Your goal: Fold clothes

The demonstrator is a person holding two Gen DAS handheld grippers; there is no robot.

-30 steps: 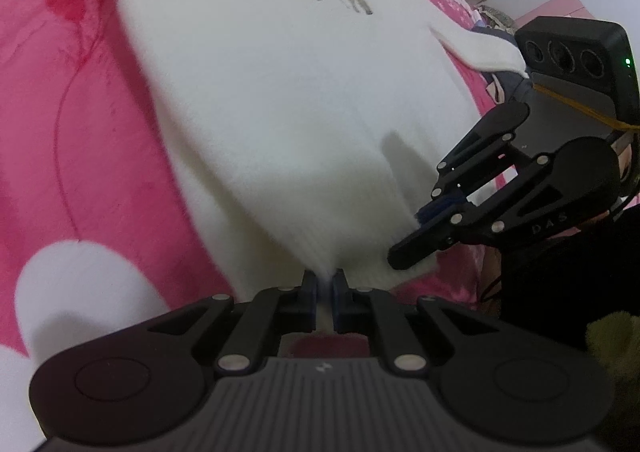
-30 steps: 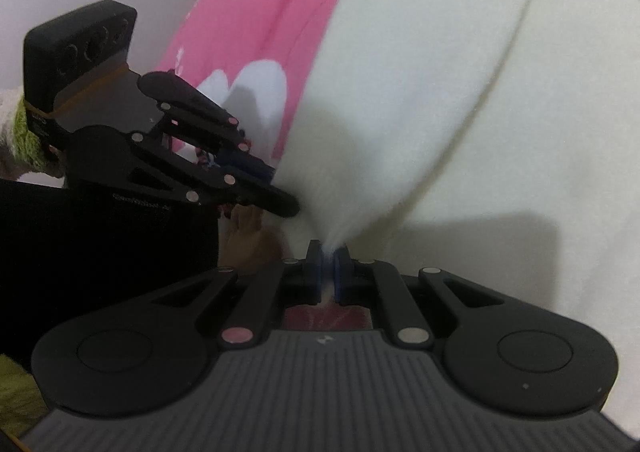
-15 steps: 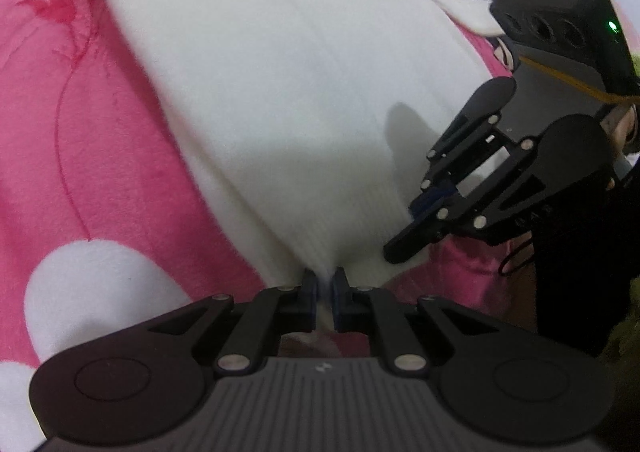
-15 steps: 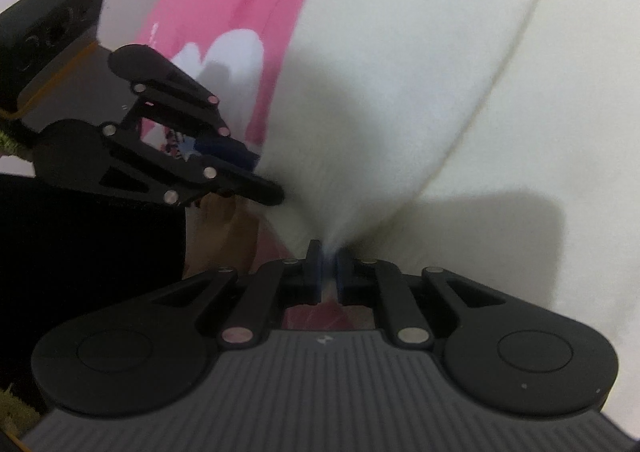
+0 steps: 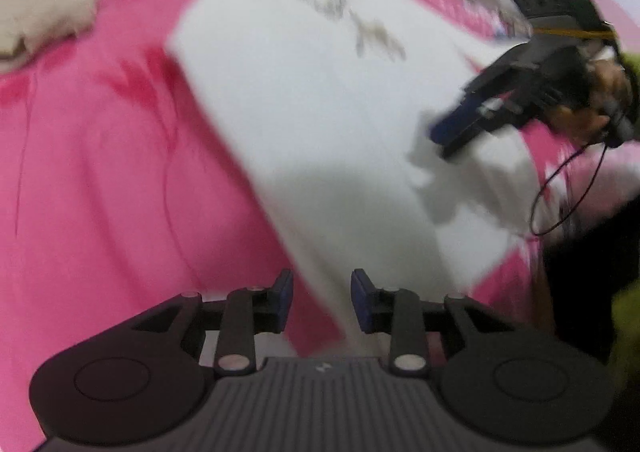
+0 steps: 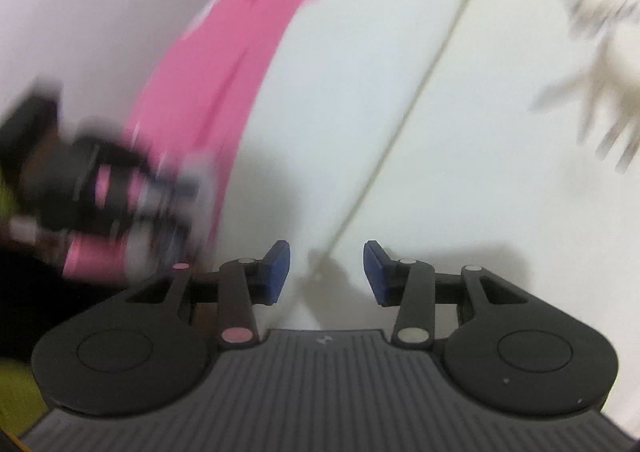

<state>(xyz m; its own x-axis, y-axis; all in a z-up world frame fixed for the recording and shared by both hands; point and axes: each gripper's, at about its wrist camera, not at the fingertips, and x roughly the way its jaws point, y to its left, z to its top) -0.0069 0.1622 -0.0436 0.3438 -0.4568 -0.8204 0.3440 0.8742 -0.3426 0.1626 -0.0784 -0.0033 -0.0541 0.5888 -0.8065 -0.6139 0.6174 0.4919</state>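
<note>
Both frames are pretty motion-blurred, fyi. White garment (image 5: 320, 123) is spread flat on the pink blanket (image 5: 100, 179), w/ a greyish print (image 5: 360, 27) toward its far end. In the left wrist cam the left claw (image 5: 322, 302) has its blue pads (image 5: 285, 298) spread apart, nothing pinched; the garment's near edge runs down btwn the fingers but isn't clamped. Right claw (image 5: 444, 135) shows at the right side of that view, tips over the garment's right edge, person's hand (image 5: 600, 99) wrapped round the handle. A beige cloth (image 5: 44, 19) sits far left on the blanket.

Right wrist cam: right claw (image 6: 326, 272) is wide open too, hovering over the garment (image 6: 400, 111), a seam line (image 6: 420, 91) running away from it. Left claw (image 6: 168, 199) is a blurry smear at the left.
</note>
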